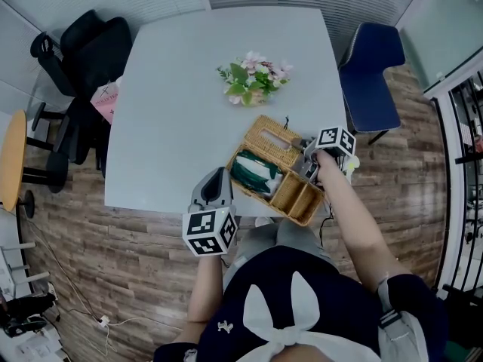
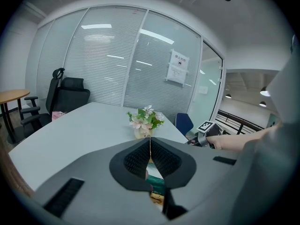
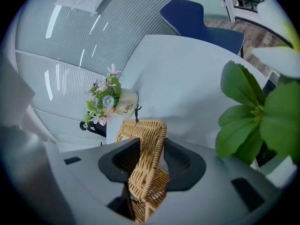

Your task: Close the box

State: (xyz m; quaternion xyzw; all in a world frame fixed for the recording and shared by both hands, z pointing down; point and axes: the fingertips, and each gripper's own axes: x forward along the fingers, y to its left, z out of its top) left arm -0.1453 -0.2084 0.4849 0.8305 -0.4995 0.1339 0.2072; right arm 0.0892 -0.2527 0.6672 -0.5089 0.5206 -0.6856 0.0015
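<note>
A tan wicker box sits open near the table's front edge, with a green item inside and its woven lid raised on the far side. In the right gripper view the lid stands upright between the jaws, and my right gripper is shut on its edge. In the head view that gripper is at the box's right side. My left gripper hangs just left of the box, shut and empty. In the left gripper view, the left gripper has its pads meeting, with the green item below them.
A small pot of artificial flowers stands mid-table behind the box on the pale table. A blue chair is at the right, a black office chair at the left. Green leaves crowd the right gripper view.
</note>
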